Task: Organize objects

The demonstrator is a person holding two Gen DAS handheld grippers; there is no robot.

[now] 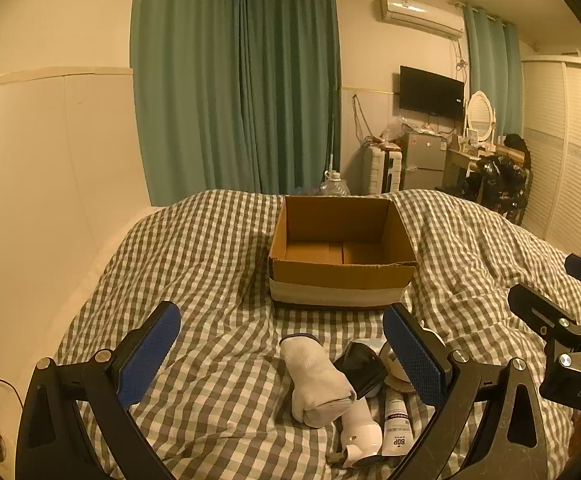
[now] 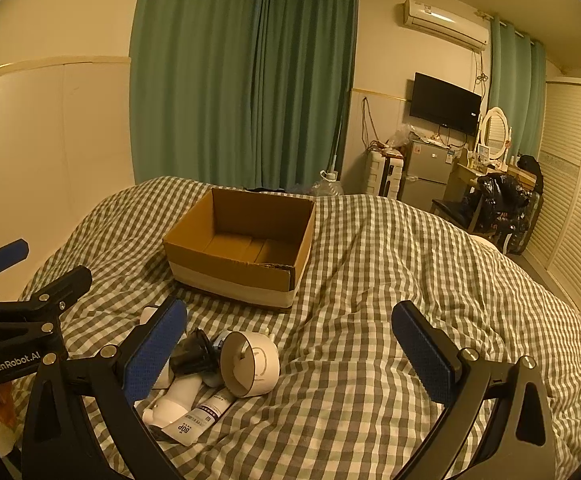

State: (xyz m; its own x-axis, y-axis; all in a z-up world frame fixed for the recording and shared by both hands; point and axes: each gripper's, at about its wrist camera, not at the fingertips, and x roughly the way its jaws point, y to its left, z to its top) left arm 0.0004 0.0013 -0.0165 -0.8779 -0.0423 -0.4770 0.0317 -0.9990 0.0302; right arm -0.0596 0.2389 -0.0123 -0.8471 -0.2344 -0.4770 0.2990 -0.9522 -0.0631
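Checked bedspread (image 1: 218, 240) under both tools. Left gripper (image 1: 282, 356) and right gripper (image 2: 290, 348): jaws wide apart, holding nothing. Just ahead: one sock roll (image 1: 316, 380), one BOP tube (image 2: 200, 418), one white round case (image 2: 250, 364), dark item partly hidden. Beyond: one empty cardboard box (image 1: 340, 276).
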